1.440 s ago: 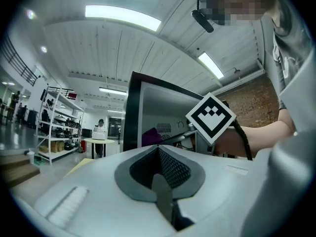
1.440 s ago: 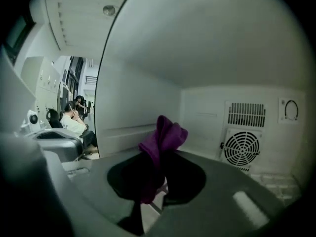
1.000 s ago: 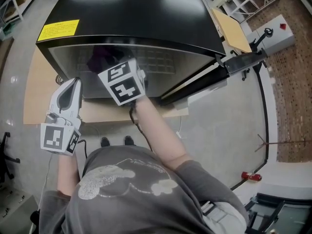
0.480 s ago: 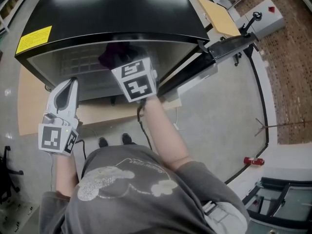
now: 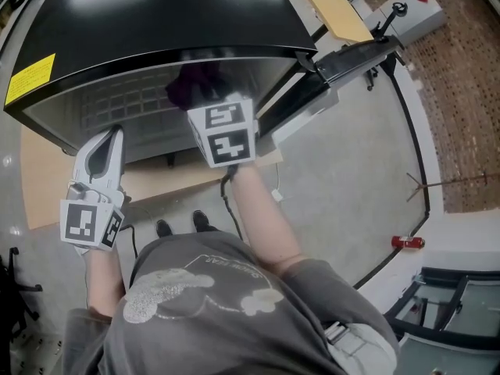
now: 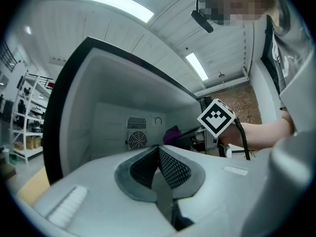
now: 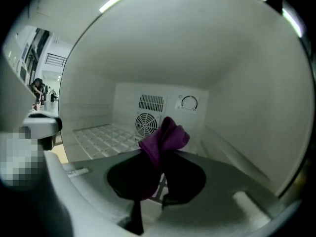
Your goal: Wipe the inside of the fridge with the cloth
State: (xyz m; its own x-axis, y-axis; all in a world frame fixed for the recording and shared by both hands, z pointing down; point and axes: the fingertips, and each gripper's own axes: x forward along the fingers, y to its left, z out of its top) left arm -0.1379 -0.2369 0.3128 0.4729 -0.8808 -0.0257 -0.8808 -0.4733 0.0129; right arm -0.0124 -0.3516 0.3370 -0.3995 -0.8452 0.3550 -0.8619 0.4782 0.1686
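Two grippers sit nearest. The left gripper [image 6: 158,151] presses its mesh-textured jaws together on nothing, just outside the opening. The right gripper [image 7: 160,157] pinches a crumpled purple cloth [image 7: 167,136] (soft, folded to a peak) inside the fridge [image 7: 232,93]. Beyond lie a white grid shelf [image 7: 101,136], smooth white walls and a round fan grille [image 7: 146,124]. Below, a wooden board [image 5: 47,190] rests on the grey concrete floor [image 5: 344,186].

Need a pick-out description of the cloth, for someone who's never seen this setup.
Find the black fridge, open, white inside. In its cavity the right claw is shut on the cloth, a bunched rag sticking up past the claw tips. It is the only purple, soft thing there; the fan grille and dial on the back wall behind it are white.
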